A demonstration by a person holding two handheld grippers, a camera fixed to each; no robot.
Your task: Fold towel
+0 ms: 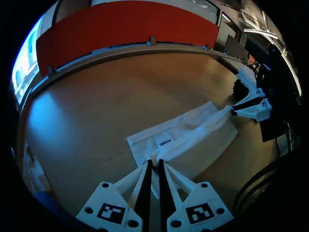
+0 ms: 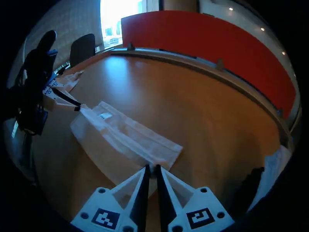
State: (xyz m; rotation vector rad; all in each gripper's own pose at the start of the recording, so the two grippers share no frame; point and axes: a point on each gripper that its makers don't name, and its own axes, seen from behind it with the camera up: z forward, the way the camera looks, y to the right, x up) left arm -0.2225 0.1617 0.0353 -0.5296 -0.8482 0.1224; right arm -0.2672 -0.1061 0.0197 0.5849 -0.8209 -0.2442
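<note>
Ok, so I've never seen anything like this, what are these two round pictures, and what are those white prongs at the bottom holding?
No robot here: a person holds a two-finger pincer tool in each hand, and a wide-angle camera rides on each tool, looking out along its fingers. That is why both pictures look round and bent. In the left gripper view, the white prongs at the bottom are the left gripper; in the right gripper view, they are the right gripper. Each camera also catches the other tool farther off. On the wooden table lies a white towel, partly folded, with a red panel behind. Each gripper is pinched shut on one end of the towel, so it stretches between them.
</note>
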